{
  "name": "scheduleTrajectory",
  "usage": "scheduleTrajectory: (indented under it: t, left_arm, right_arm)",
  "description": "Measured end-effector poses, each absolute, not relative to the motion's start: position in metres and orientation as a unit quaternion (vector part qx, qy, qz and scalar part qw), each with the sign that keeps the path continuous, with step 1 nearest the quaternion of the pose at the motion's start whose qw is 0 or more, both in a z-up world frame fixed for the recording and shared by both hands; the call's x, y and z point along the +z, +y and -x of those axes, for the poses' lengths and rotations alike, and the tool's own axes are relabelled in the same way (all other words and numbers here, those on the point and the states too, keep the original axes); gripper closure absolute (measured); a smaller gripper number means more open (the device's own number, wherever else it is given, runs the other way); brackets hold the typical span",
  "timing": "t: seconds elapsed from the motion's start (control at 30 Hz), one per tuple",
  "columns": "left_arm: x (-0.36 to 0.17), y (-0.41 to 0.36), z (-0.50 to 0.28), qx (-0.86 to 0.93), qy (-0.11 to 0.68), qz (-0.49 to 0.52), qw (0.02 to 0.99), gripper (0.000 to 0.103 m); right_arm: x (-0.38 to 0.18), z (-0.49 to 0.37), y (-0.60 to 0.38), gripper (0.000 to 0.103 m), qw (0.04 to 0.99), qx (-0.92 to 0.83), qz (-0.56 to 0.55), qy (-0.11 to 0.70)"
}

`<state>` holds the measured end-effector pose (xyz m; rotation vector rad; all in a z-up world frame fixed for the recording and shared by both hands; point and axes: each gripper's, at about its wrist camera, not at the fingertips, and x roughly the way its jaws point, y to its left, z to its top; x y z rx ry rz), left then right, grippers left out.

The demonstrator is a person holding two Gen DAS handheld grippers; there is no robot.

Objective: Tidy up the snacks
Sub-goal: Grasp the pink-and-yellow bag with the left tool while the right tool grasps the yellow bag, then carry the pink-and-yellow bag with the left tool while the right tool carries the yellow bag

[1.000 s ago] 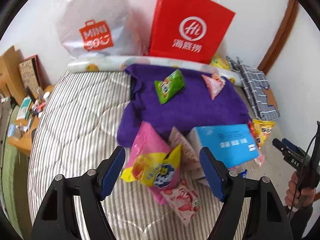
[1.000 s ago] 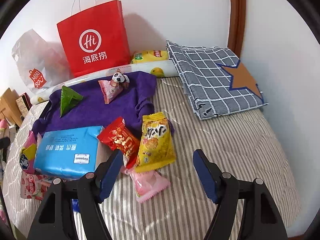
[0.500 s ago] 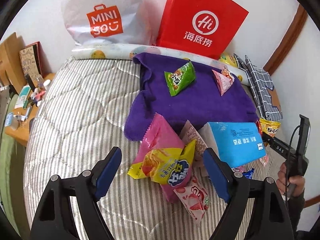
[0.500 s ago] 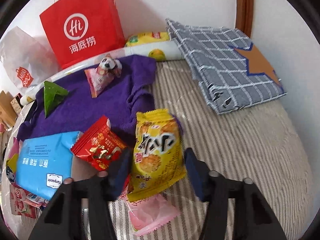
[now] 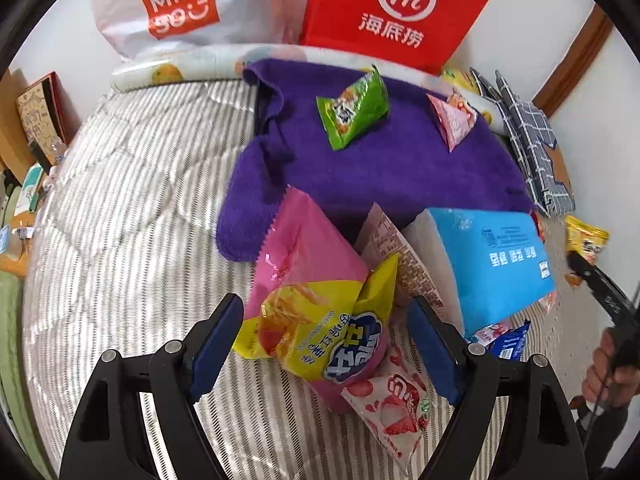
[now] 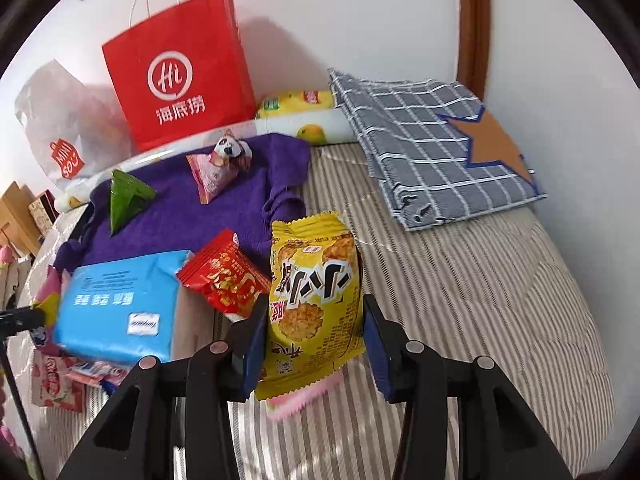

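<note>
A: Where do we stand with the snacks?

B: Early, we judge. Two lie on the purple towel [image 5: 380,176]: the green pack [image 5: 352,110] and the pink pack [image 5: 454,120]. We take the towel for the sorting spot, though nothing confirms that. The others are heaped on the bed [image 5: 132,216] at its near edge.

A: And our claws?

B: Our right claw [image 6: 316,330] pinches the yellow cracker pack [image 6: 314,304]; both pads press its sides, and it looks raised a little off the pink wrapper [image 6: 304,396] beneath. Our left claw [image 5: 324,344] is spread wide, straddling the yellow chip bag [image 5: 320,332] without touching it.

A: What is left?

B: Most of it. The chip bag rests on a big pink bag [image 5: 308,248], with a strawberry pack [image 5: 392,404] below, the red pack [image 6: 224,280] leaning on the blue tissue pack [image 6: 116,304], and small sachets tucked under that.

A: What can't we make out?

B: Whether the tissue pack counts as a snack. How many sachets lie beneath it; we see only corners. The brownish printed packet [image 5: 400,248] behind the chip bag is half covered. The red bag [image 5: 396,12] and white bag [image 5: 180,12] stand against the wall, their insides hidden, so we cannot tell whether they hold snacks. A yellow pack [image 6: 296,102] behind the roll is mostly cut off. The checked cloth [image 6: 432,140] lies apart on the right.
</note>
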<state>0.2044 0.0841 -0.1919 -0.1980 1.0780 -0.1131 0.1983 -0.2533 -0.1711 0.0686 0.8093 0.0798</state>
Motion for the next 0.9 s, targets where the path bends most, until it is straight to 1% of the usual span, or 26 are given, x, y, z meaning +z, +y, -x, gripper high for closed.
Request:
scheduleTrajectory:
  t: [0.13,0.17,0.2,0.23,0.33,0.7,0.9]
  left_arm:
    - [-0.204,0.077,-0.213,-0.049,0.524,0.085,0.846,0.020]
    - [-0.207,0.076,-0.214,-0.048,0.529,0.082,0.843,0.021]
    - [-0.209,0.075,-0.215,-0.043,0.530,0.079,0.843,0.027]
    - [-0.207,0.076,-0.215,-0.038,0.524,0.076,0.848,0.035]
    - [-0.201,0.081,-0.208,-0.055,0.509,0.088,0.854,0.041]
    - [-0.162,0.115,-0.165,-0.057,0.458,0.128,0.878,0.042]
    - [-0.150,0.108,-0.147,-0.078,0.447,0.132,0.881,0.042]
  right_arm:
    - [-0.170,-0.179,-0.252,0.061,0.915,0.035,-0.036,0.399]
    - [-0.169,-0.174,-0.252,0.061,0.915,0.033,-0.033,0.401]
    - [-0.168,-0.170,-0.251,0.061,0.915,0.029,-0.031,0.401]
    - [-0.167,-0.166,-0.251,0.061,0.915,0.026,-0.029,0.401]
    - [-0.164,-0.157,-0.250,0.061,0.916,0.021,-0.033,0.400]
    - [-0.157,-0.139,-0.223,0.061,0.917,0.040,-0.030,0.395]
    - [-0.156,-0.134,-0.208,0.061,0.918,0.058,-0.021,0.393]
